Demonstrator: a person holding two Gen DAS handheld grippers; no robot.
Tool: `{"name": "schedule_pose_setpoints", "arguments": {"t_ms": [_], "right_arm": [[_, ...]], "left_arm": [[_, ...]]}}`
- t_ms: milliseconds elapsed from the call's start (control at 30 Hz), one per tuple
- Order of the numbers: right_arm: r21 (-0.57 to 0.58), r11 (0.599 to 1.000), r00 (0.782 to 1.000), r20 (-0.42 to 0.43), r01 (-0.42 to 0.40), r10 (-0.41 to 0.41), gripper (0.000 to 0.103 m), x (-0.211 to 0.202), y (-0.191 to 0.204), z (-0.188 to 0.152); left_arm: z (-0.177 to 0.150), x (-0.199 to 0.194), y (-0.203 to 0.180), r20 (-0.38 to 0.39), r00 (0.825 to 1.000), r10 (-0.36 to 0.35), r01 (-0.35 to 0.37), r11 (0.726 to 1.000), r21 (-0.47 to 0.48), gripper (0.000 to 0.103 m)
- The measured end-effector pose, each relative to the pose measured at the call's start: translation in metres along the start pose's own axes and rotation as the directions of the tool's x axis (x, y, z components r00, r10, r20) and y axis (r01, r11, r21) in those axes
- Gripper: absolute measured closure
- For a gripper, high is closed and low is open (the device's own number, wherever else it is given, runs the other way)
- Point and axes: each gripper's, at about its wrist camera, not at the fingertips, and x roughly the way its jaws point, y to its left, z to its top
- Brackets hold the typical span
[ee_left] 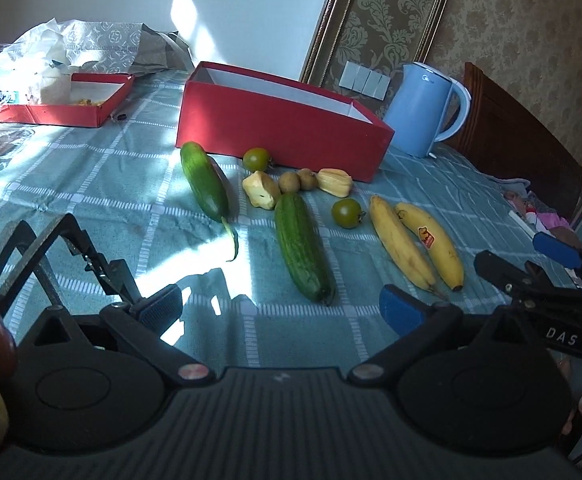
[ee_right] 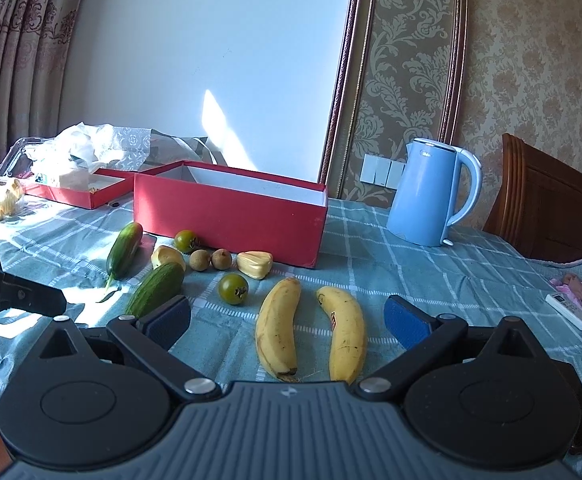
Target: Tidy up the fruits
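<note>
On the checked cloth lie two yellow bananas (ee_right: 311, 330), both grippers' fingers (ee_right: 405, 320) spread wide, empty.

Two bananas (ee_right: 311, 332) are laid side by side on the tablecloth (ee_right: 431, 280), before the box (ee_right: 227, 216); the kettle (ee_right: 427, 196) is placed to its right.

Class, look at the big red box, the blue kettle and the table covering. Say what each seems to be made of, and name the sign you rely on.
Red box: probably matte cardboard, given its thin straight walls and white inside. Blue kettle: smooth outer shell, likely plastic, with a soft sheen. Table covering: woven cloth, teal with white checks, creased.
</note>
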Motion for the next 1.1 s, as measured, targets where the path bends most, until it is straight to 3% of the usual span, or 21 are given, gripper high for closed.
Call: {"name": "schedule_pose_setpoints", "arguments": {"t_ms": [100, 400, 533, 633, 933, 1100], "right_arm": [[0.007, 1.0, 1.0, 0.004, 0.001, -0.002, 0.0, -0.001, -0.001, 0.001], [-0.004, 0.999, 0.999, 0.013, -0.045, 0.045, 0.0, -0.006, 0.001, 0.001], [0.004, 0.998, 0.998, 0.02, -0.058, 0.058, 0.0, -0.007, -0.005, 0.002], [0.025, 0.998, 0.998, 0.021, -0.055, 0.054, 0.0, -0.007, -0.01, 0.001], [0.021, 0.998, 0.998, 0.028, -0.057, 0.057, 0.0, -0.008, -0.013, 0.001], [0.023, 0.998, 0.998, 0.029, -0.056, 0.055, 0.0, -0.008, -0.015, 0.001]], "left_arm": [[-0.002, 0.0, -0.005, 0.007, 1.0, 0.011, -0.011, 0.999, 0.038, 0.0], [0.013, -0.008, -0.011, 0.046, 0.999, 0.0, -0.002, 1.0, 0.031, 0.0], [0.012, -0.008, -0.018, 0.056, 0.998, 0.034, -0.039, 0.995, 0.093, 0.0], [0.009, -0.006, -0.027, 0.067, 0.998, 0.022, -0.029, 0.993, 0.115, 0.0], [0.008, -0.001, -0.035, 0.081, 0.995, 0.06, -0.071, 0.986, 0.149, 0.0], [0.007, -0.004, -0.034, 0.121, 0.985, 0.119, -0.139, 0.975, 0.172, 0.0]]}}
